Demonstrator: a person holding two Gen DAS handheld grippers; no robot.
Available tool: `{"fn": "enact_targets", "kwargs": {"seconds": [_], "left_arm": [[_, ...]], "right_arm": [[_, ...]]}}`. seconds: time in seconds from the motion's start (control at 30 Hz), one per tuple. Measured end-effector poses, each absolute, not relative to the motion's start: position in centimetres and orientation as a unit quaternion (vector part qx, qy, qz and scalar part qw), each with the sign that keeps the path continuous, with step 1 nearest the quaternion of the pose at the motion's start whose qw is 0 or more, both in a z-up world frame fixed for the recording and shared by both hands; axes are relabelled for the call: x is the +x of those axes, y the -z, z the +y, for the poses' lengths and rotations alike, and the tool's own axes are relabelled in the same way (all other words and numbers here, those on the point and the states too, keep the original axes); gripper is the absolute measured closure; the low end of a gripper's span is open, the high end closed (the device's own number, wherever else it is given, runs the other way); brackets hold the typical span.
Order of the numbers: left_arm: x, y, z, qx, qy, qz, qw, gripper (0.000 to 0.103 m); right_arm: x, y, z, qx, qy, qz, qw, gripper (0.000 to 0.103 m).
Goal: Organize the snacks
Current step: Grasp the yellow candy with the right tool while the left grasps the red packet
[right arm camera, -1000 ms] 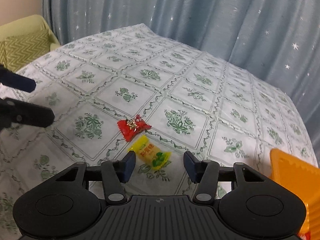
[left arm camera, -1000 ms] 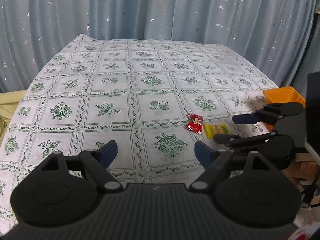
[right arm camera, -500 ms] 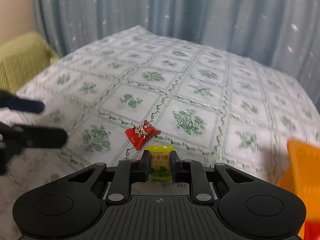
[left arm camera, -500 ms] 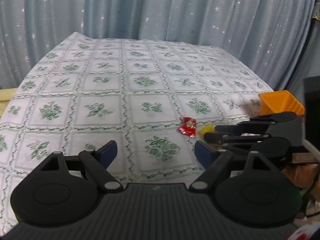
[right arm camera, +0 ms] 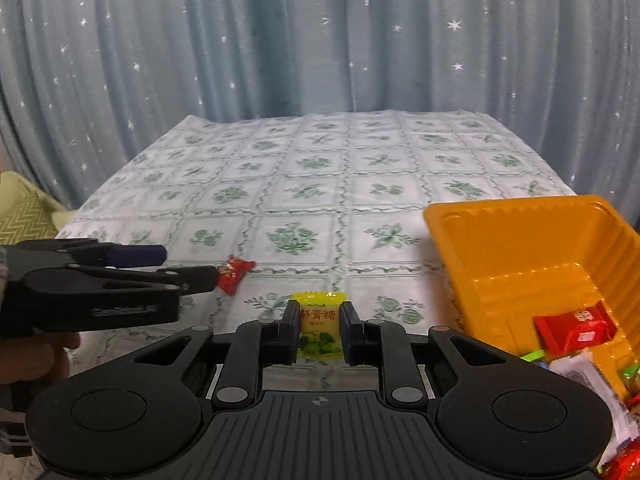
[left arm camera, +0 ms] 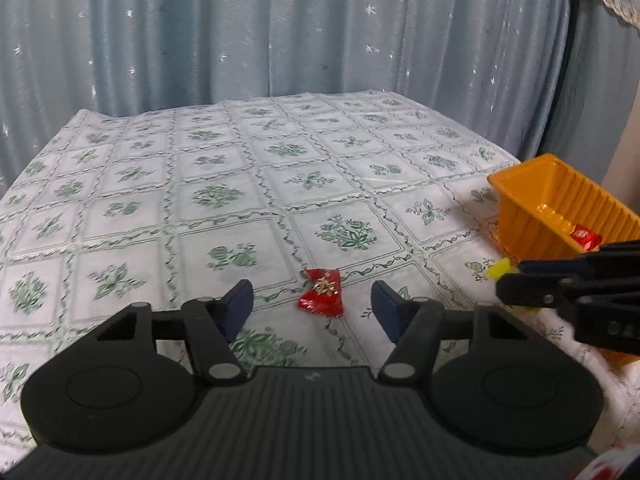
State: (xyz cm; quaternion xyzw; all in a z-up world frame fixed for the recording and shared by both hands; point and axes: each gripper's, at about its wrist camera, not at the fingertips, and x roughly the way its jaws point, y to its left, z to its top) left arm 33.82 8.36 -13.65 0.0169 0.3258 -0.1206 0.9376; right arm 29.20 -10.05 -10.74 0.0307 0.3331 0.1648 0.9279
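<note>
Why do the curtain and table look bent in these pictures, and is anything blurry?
Both wrist views use fisheye lenses, bowing the curtain and tablecloth edges. Left view: slightly soft, red candy smeared. Right view: sharper, print on the yellow candy readable; orange tray shows mild sheen.

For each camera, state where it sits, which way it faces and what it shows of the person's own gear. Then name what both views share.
Left wrist: sits on the left gripper, looking forward and down over the tablecloth toward the curtain; its open jaws straddle the red candy.
Right wrist: sits on the right gripper, facing likewise; its jaws are shut on the yellow candy; a hand shows.
Shared: red candy, orange tray, each other's gripper.
</note>
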Motion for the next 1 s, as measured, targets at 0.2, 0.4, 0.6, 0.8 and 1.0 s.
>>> {"fn": "enact_targets", "kwargs": {"seconds": [0.2,0.4,0.6,0.8,1.0], "left_arm": [[35.8,14.9,6.4,0.042,0.117,0.336,0.934,0.057],[36.7,15.9,5.6,0.054,0.105,0.344,0.931,0.064],[37.1,16.1,5.3,0.058,0.101,0.344,0.932,0.071],[37.0,16.1,5.4,0.053,0.101,0.345,0.932,0.080],[36.6,15.9,6.0,0.049,0.089,0.347,0.932,0.084]], "right_arm": [[29.2,11.1,-11.6,0.055,-0.156,0.333,0.928,0.082],[29.2,11.1,-12.4,0.064,-0.155,0.331,0.929,0.082],[29.3,11.4,-12.7,0.067,-0.154,0.335,0.927,0.082],[29.1,11.3,-12.5,0.066,-0.155,0.335,0.927,0.082],[29.0,11.3,-12.0,0.058,-0.160,0.334,0.927,0.082]]}}
